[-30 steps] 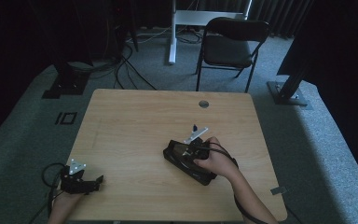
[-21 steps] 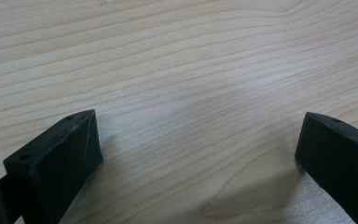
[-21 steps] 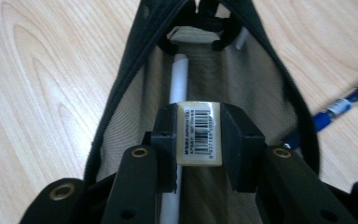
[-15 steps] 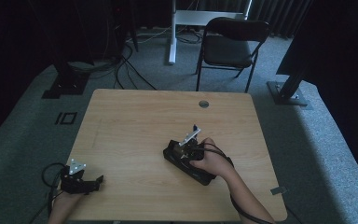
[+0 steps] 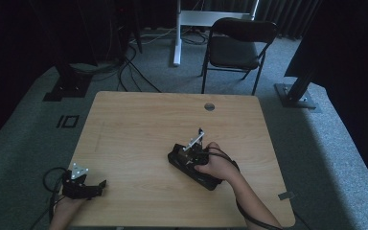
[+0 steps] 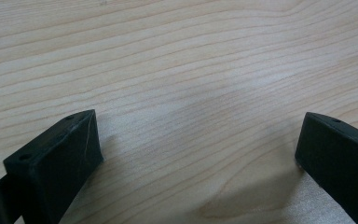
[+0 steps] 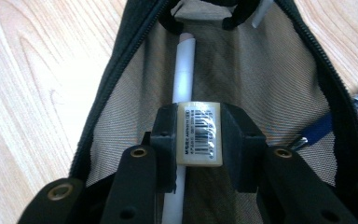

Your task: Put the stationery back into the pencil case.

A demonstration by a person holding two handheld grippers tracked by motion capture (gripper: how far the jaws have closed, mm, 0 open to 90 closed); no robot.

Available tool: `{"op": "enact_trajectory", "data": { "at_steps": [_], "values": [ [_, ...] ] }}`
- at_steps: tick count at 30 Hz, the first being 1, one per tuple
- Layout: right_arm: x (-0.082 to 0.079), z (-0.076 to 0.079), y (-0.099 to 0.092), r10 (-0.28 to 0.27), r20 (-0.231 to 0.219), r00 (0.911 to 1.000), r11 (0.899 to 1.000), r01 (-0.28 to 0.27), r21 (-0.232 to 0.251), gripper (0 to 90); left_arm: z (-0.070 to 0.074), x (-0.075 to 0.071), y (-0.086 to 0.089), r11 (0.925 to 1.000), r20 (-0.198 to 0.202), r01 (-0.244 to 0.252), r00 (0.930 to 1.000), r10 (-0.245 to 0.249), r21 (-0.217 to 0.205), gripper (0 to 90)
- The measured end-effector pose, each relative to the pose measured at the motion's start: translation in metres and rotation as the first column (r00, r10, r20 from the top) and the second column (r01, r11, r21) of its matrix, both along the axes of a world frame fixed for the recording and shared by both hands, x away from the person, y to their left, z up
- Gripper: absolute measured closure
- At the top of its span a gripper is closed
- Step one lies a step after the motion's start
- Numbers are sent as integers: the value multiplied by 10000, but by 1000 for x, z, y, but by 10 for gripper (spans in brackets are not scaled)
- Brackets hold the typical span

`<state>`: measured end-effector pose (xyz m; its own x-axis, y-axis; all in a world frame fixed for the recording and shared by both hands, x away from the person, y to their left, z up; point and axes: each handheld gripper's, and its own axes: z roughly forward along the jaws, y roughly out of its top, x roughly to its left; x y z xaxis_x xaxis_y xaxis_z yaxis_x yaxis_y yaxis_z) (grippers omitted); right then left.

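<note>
two grippers were at work on the table (image 5: 139,120), seen from the high view: my left gripper (image 5: 82,186) lay idle near the front left corner, well apart from everything, while my right gripper (image 5: 191,152) hung over the black pencil case (image 5: 206,178) toward the right of the middle. a chair (image 5: 237,45) stood beyond the far edge, out of the way.

in the left gripper view, my jaws stood wide apart with bare wood (image 6: 177,70) between them.

in the right gripper view, my jaws were clamped on a white eraser (image 7: 199,134) with a barcode label, held over the open case (image 7: 121,116). a white pen (image 7: 182,79) lay along the lining just under it, and a blue pen (image 7: 319,129) sat by the right zipper edge. i judged the step was dropping the eraser in; next called for lowering a little and letting go, steering clear of the white pen so it settled flat.
</note>
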<state>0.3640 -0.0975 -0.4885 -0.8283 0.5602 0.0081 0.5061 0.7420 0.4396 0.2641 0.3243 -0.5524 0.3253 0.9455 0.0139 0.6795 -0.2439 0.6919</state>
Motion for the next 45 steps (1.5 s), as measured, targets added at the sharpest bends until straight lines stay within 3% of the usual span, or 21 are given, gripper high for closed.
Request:
{"op": "enact_trajectory", "data": {
  "at_steps": [4,11,26,36,40,45],
  "values": [
    [1,0,-1,-130,-152,9998,9999,131,51,641,0,0,0,10000,2,1,10000,-1,1,2],
    [2,7,-4,-144,18,9999,9997,144,198,642,0,0,0,10000,2,1,10000,-1,1,2],
    [-2,40,-14,-208,585,9981,9915,131,1295,650,0,0,0,10000,3,1,10000,-1,1,2],
    [3,53,-24,-751,965,9925,9790,550,1964,646,0,0,0,10000,0,2,10000,-2,3,2],
    [10,55,-29,-1346,1171,9840,9646,1030,2427,647,0,0,0,10000,2,0,10000,0,1,2],
    [17,52,-33,-1814,1173,9764,9558,1470,2546,639,0,0,0,10000,0,1,10000,-1,1,2]
  ]
}}
